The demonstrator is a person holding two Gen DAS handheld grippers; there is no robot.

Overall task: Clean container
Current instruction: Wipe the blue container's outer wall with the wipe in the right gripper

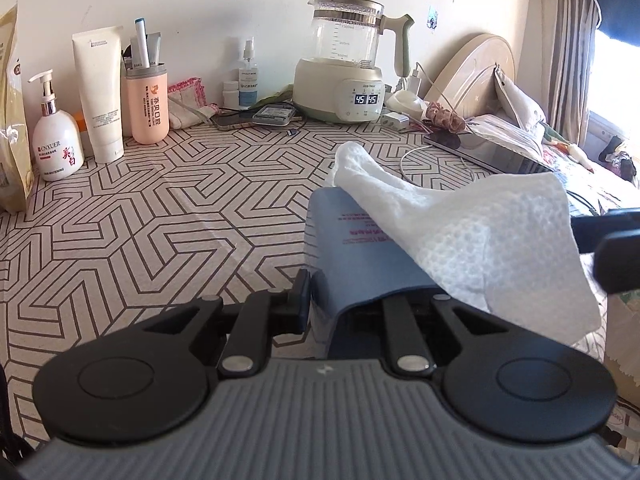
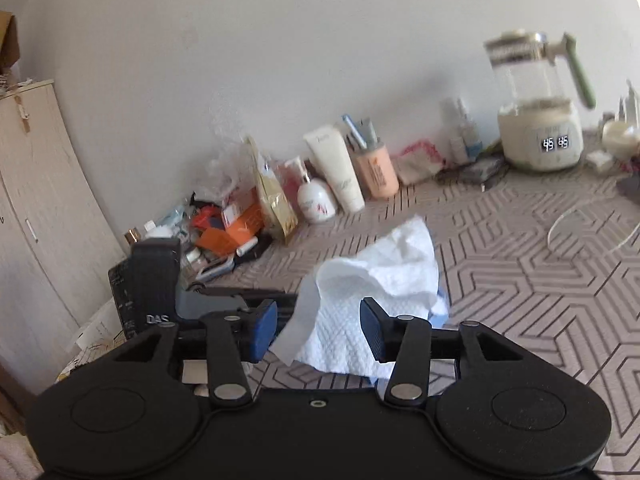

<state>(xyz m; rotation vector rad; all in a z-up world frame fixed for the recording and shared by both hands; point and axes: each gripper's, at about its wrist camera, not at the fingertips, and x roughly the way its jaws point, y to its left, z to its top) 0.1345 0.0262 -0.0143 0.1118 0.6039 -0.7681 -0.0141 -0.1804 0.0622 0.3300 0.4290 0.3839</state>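
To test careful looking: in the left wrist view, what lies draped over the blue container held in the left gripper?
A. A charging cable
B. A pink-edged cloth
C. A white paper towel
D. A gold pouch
C: a white paper towel lies over the blue container, which sits between the left gripper's fingers.

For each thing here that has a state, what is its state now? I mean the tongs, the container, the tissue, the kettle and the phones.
Left tongs: shut on the blue container.
Blue container: held, partly covered by the tissue.
Tissue: crumpled, draped on the container, between the fingers of the right tongs.
Right tongs: open, not gripping.
Kettle: lid on, display lit, reads 45.
Phone: screen dark, lying flat.
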